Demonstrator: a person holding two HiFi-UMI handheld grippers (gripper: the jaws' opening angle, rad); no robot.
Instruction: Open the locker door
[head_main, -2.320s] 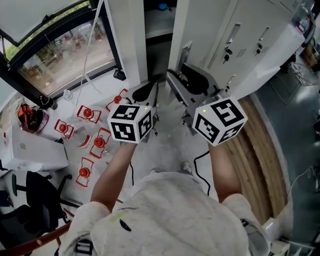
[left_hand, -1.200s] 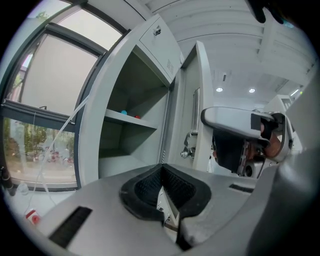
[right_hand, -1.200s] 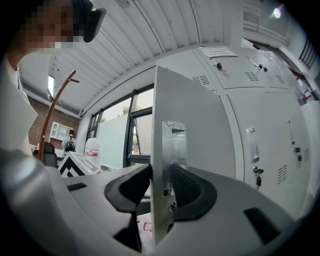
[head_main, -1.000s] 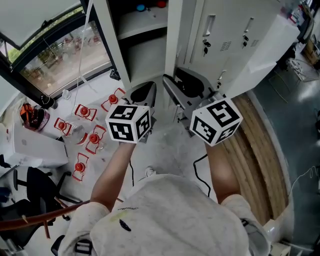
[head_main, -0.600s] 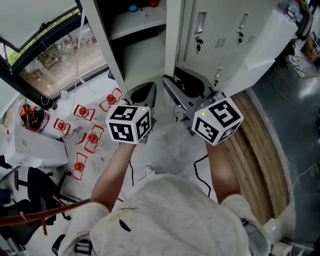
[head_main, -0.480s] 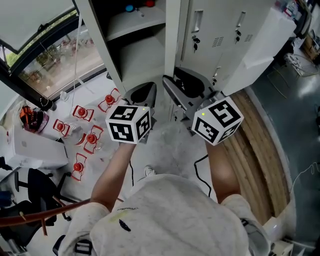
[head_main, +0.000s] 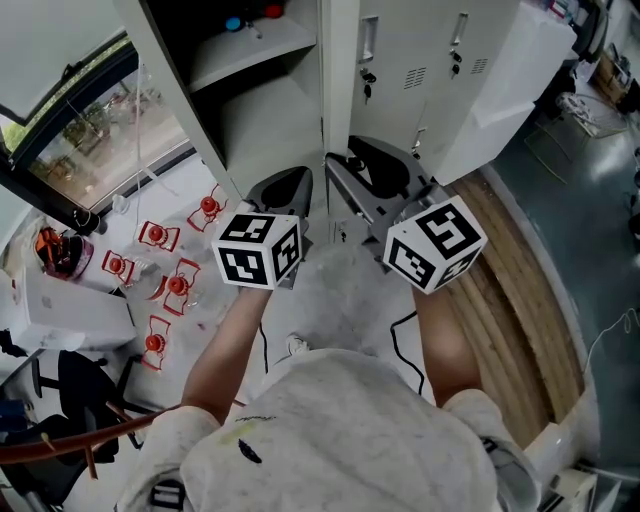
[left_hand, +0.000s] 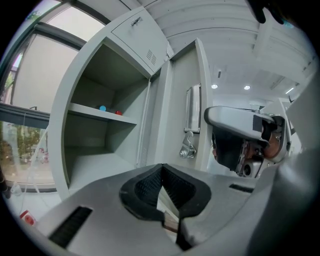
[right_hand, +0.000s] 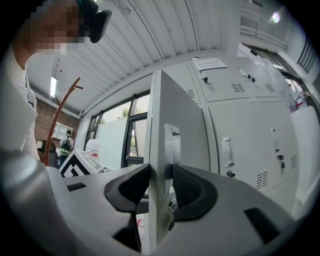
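The grey locker door (head_main: 340, 70) stands swung out, edge-on between my two grippers. My right gripper (head_main: 350, 160) straddles its free edge. In the right gripper view one pad (right_hand: 135, 182) lies against the door (right_hand: 180, 120) and the other against the metal handle plate (right_hand: 171, 145); these jaws are opening. My left gripper (head_main: 290, 185) is shut on nothing, left of the door and apart from it. The left gripper view shows the open compartment with its shelf (left_hand: 100, 114), the door handle (left_hand: 192, 107) and the lock (left_hand: 188, 150).
More closed lockers (head_main: 440, 60) stand to the right. Several red-and-white items (head_main: 165, 270) lie on the floor at left below a window (head_main: 90, 120). A black cable (head_main: 400, 330) and a wooden floor strip (head_main: 510, 300) are near my feet, a black chair (head_main: 80, 390) at lower left.
The door has swung further out, so more of the open compartment shows. My right gripper stayed on the door's edge and the left gripper kept its place beside it.
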